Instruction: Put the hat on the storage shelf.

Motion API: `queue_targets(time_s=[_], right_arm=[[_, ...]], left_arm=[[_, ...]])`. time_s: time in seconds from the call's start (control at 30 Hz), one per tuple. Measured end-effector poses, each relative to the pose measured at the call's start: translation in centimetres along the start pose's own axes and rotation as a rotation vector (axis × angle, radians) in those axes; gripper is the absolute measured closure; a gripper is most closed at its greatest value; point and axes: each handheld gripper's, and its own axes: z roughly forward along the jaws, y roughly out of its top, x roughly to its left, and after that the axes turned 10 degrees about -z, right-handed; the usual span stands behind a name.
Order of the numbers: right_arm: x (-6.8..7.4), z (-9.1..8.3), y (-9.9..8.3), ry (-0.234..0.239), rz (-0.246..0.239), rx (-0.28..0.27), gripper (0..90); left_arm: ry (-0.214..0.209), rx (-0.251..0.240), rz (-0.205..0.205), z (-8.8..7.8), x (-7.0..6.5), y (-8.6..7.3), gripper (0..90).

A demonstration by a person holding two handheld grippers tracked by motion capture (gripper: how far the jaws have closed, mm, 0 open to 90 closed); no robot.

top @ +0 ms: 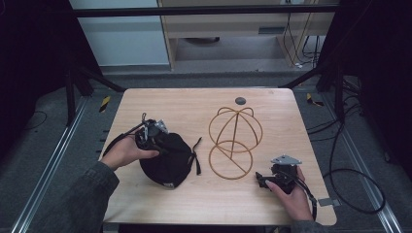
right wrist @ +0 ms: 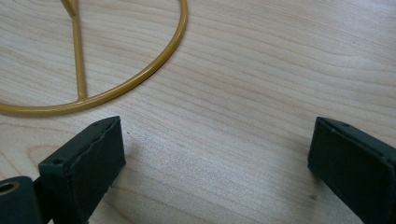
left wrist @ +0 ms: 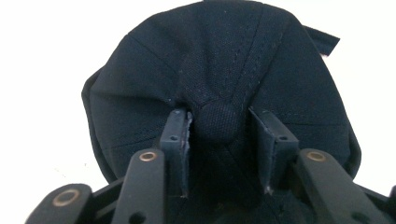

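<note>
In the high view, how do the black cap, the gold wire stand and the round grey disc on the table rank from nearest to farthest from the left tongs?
1. Black cap: directly under the left tongs, at the table's left.
2. Gold wire stand: to the right, at the table's middle.
3. Round grey disc: beyond the stand, near the far edge.

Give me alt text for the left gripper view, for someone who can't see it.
A black cap lies crown-up on a pale table, and the left gripper has its two black jaws set on either side of the cap's top button, bunching the cloth between them. A strap end pokes out at the cap's upper right.
</note>
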Motion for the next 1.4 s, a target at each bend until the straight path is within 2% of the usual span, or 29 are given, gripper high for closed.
queue_targets(time_s=[0.17,0.27,0.4,0.47,0.5,0.63,0.8,0.93,1.17,1.27,1.3,1.33,1.37,1.4], right_arm=[[0.0,0.0,0.0,0.001,-0.001,0.0,3.9],[0.0,0.0,0.0,0.001,-0.001,0.0,4.0],[0.0,0.0,0.0,0.004,0.003,0.001,3.9],[0.0,0.0,0.0,0.003,0.001,0.0,3.9],[0.0,0.0,0.0,0.003,0.001,0.0,3.9],[0.0,0.0,0.0,0.003,0.0,0.0,3.9],[0.0,0.0,0.0,0.002,0.002,0.001,3.9],[0.0,0.0,0.0,0.004,0.003,0.001,3.9],[0.0,0.0,0.0,0.003,0.003,0.001,4.0],[0.0,0.0,0.0,0.003,0.001,0.0,4.0],[0.0,0.0,0.0,0.001,0.001,0.001,3.9],[0.0,0.0,0.0,0.001,0.001,0.001,3.9],[0.0,0.0,0.0,0.004,0.003,0.001,3.9],[0.0,0.0,0.0,0.004,0.003,0.001,3.9]], left_arm=[[0.0,0.017,0.006,0.0,-0.4,0.1,69.3],[0.001,0.007,0.022,-0.6,-0.6,0.0,72.6],[0.017,-0.017,0.034,-2.3,-1.0,-0.2,73.5],[0.027,-0.027,0.054,-3.8,-1.6,-0.5,73.7],[0.027,-0.027,0.054,-3.8,-1.6,-0.5,73.7],[0.046,-0.042,0.089,-5.9,-2.6,-1.0,73.8],[0.049,-0.058,0.124,-7.8,-3.9,-1.8,73.9],[0.053,-0.065,0.132,-8.8,-4.5,-2.3,74.0],[0.076,-0.066,0.143,-10.7,-4.6,-2.4,74.1],[0.084,-0.084,0.145,-11.8,-4.6,-2.4,74.1],[0.089,-0.1,0.146,-12.8,-4.6,-2.4,74.1],[0.089,-0.1,0.146,-12.8,-4.6,-2.4,74.1],[0.091,-0.114,0.148,-13.6,-4.7,-2.3,74.1],[0.091,-0.114,0.148,-13.6,-4.7,-2.3,74.1]])
